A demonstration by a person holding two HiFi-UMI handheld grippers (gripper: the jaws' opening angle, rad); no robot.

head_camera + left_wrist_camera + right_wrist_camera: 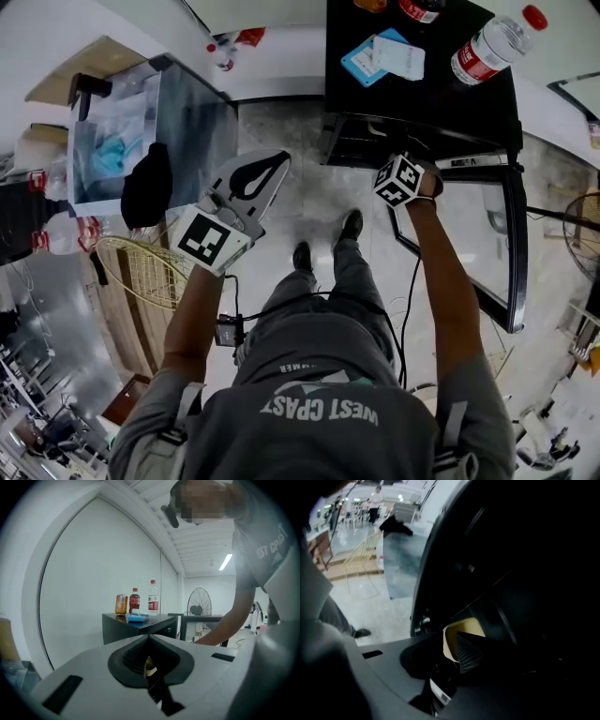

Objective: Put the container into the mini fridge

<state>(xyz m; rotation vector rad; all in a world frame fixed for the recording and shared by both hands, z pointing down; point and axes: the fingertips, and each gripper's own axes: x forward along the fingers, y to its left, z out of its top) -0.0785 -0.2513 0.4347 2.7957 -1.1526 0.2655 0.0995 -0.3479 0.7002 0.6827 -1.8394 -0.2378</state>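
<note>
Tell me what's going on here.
A person stands facing a black mini fridge whose glass door is open. The right gripper is down at the fridge's front by the door; whether it grips anything is unclear. The left gripper is held off to the side, jaws together on nothing. Neither visibly carries a container. A water bottle lies on the fridge top.
</note>
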